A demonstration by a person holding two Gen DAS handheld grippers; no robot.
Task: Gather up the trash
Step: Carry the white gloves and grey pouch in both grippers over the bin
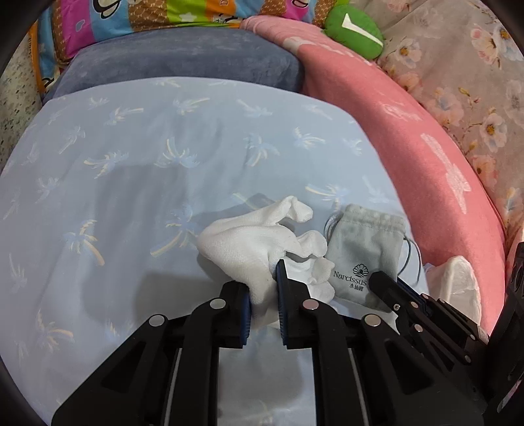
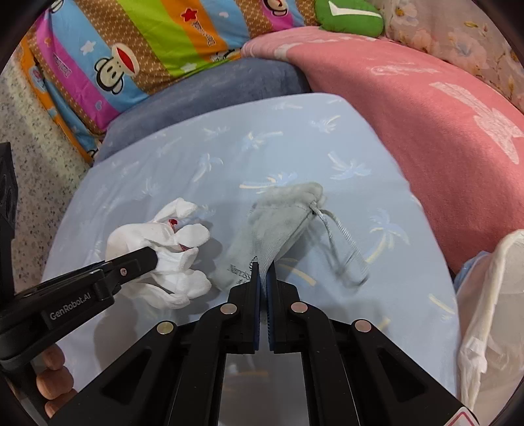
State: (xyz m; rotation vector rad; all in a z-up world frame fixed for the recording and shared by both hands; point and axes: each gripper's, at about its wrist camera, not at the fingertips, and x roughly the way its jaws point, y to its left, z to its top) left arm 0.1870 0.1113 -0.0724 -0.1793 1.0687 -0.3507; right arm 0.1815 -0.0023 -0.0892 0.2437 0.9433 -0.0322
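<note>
A white cloth glove lies crumpled on the light blue palm-print sheet. My left gripper is shut on the glove's cuff end. The glove also shows in the right wrist view, with the left gripper's finger on it. A grey drawstring pouch marked Narcissus lies just right of the glove. My right gripper is shut on the pouch's bottom corner; its cord trails to the right. The right gripper reaches in from the lower right in the left wrist view.
A white plastic bag sits open at the right edge, also seen in the left wrist view. A pink blanket borders the sheet on the right. A blue-grey cushion, a striped cartoon pillow and a green plush lie behind.
</note>
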